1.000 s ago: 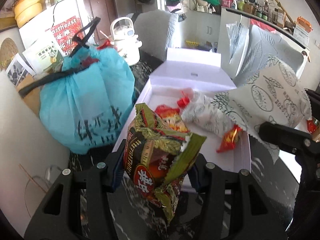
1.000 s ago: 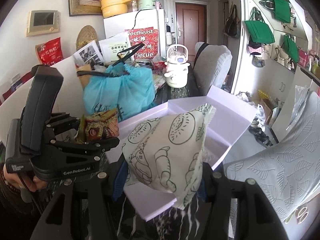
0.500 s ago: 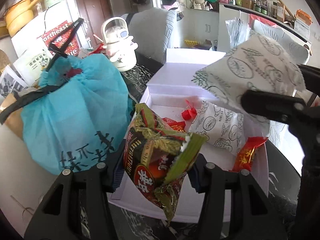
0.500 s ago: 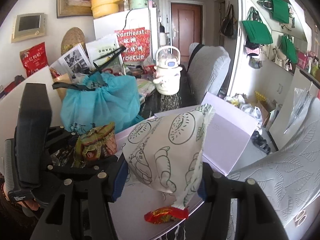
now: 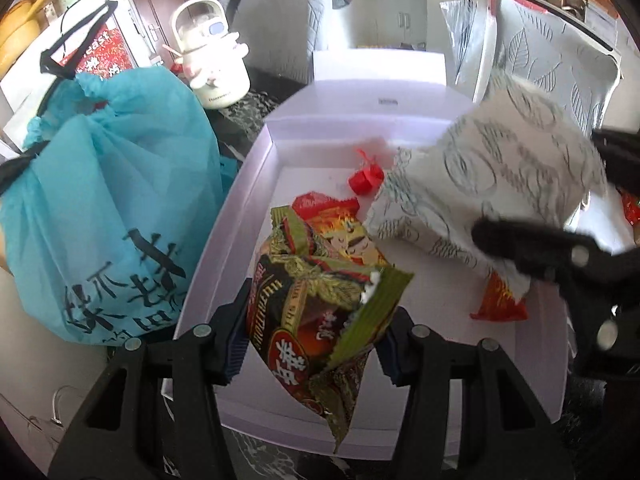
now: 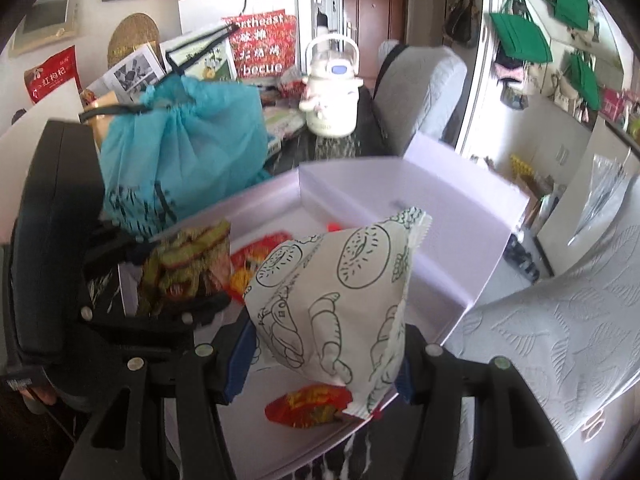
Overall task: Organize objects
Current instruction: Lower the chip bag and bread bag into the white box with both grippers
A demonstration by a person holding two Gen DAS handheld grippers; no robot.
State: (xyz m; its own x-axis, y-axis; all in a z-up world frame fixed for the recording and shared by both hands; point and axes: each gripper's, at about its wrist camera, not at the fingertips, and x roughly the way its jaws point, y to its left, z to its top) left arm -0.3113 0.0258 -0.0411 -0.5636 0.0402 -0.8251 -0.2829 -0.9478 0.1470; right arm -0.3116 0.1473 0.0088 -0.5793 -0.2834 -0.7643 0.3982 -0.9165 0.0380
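Over the last second I have carried my left gripper [image 5: 316, 344] forward, so the green snack packet [image 5: 320, 312] clamped in it now hangs above the near end of the white box [image 5: 256, 184] instead of short of its near edge. My right gripper [image 6: 324, 356] has come in from the box's right side, and its white bread-print bag [image 6: 340, 300] now sits over the box floor, above the red-orange packet [image 6: 308, 406] by the right rim.
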